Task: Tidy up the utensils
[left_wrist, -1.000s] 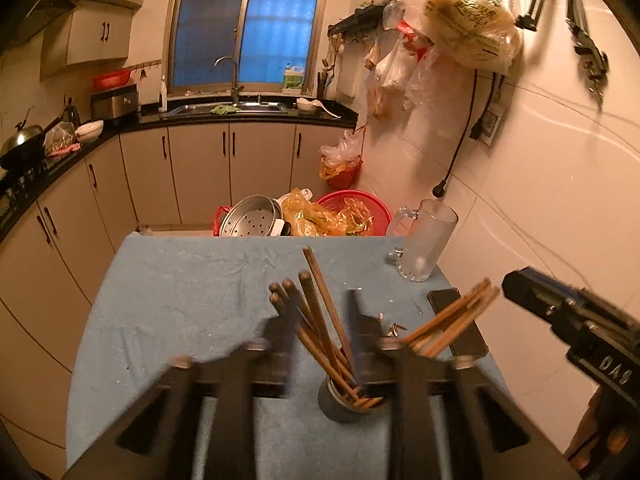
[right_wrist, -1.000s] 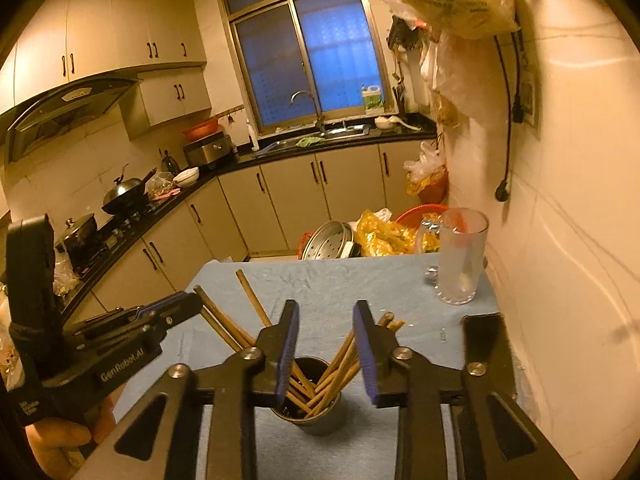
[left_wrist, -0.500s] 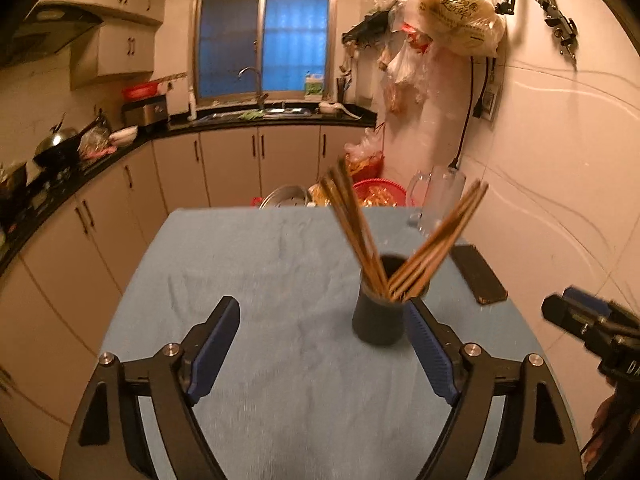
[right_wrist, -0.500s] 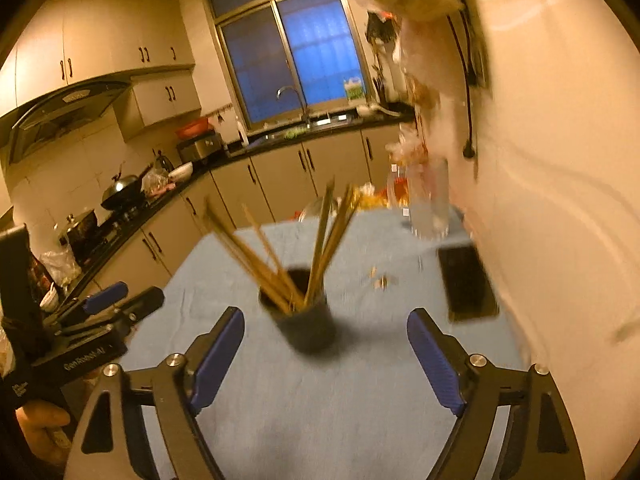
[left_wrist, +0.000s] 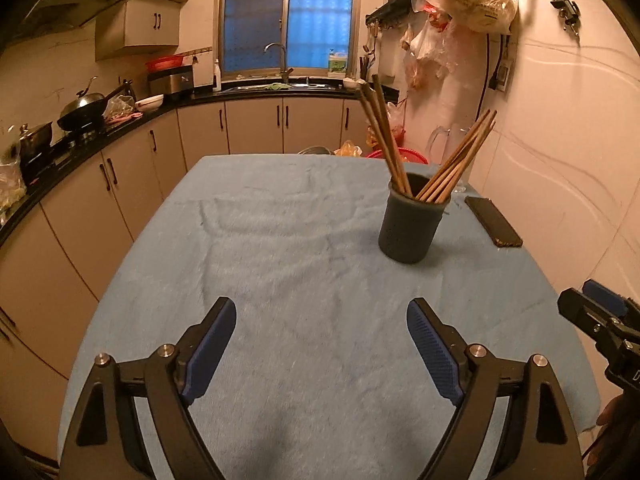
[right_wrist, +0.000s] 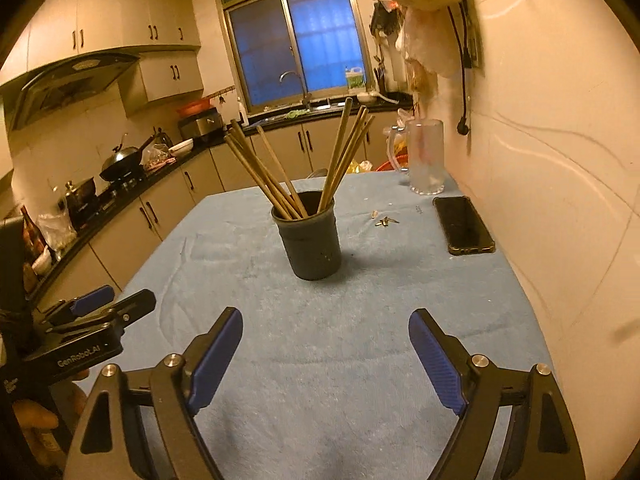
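Note:
A dark round holder [left_wrist: 410, 226] stands upright on the blue cloth table [left_wrist: 280, 264], right of centre. Several wooden chopsticks [left_wrist: 456, 164] stand in it, fanned into two bunches. The holder also shows in the right wrist view [right_wrist: 311, 236] with the chopsticks [right_wrist: 340, 156]. My left gripper [left_wrist: 322, 344] is open and empty, low over the near part of the table. My right gripper [right_wrist: 326, 354] is open and empty, near the table's front. Each gripper is well back from the holder.
A black phone [right_wrist: 463, 225] lies on the cloth near the right wall. A glass mug [right_wrist: 425, 156] stands behind it. Small scraps [right_wrist: 385, 221] lie between holder and phone. Kitchen cabinets and a counter run along the left and back.
Both grippers opened wide and pulled back and down from above the holder toward the table's near edge. The chopsticks stay in the holder.

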The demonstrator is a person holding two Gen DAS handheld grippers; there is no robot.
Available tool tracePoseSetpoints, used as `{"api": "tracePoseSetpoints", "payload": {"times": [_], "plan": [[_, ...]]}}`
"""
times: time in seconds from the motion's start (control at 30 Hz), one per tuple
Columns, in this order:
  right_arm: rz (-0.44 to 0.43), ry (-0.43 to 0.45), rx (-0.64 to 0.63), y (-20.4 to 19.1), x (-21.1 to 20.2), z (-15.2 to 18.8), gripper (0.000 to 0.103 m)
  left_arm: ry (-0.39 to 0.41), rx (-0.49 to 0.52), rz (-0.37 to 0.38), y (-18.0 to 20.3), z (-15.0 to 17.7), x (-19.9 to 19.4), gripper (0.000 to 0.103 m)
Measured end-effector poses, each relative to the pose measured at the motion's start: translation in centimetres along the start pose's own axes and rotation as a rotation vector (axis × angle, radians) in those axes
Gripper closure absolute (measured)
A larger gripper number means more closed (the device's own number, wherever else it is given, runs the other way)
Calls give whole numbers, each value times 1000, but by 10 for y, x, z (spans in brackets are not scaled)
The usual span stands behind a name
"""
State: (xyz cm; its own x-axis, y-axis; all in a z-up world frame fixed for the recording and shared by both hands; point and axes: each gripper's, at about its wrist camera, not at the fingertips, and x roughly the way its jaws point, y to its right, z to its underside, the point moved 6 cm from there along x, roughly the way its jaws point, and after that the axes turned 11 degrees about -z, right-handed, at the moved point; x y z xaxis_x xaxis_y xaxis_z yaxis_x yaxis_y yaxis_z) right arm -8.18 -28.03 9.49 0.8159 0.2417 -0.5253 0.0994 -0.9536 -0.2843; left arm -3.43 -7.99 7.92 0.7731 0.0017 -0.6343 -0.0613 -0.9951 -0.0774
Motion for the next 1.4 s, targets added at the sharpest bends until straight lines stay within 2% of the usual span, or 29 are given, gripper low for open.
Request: {"api": "tracePoseSetpoints", "payload": {"times": [0.2, 0.53, 0.73, 1.0, 1.4], "plan": [[26, 47, -36, -3, -14, 20, 15, 17, 23, -17, -7, 19, -9, 4], [63, 133, -57, -9, -44, 33, 13, 110, 21, -68, -15, 21, -36, 1], [61, 147, -58, -10, -52, 37, 13, 119, 21, -74, -17, 23, -41, 1], [63, 154, -57, -8, -60, 39, 12, 153, 0, -124, -25, 22, -54, 1], [57, 197, -116, -24, -80, 33, 12, 174, -7, -86, -22, 20, -79, 1]]}}
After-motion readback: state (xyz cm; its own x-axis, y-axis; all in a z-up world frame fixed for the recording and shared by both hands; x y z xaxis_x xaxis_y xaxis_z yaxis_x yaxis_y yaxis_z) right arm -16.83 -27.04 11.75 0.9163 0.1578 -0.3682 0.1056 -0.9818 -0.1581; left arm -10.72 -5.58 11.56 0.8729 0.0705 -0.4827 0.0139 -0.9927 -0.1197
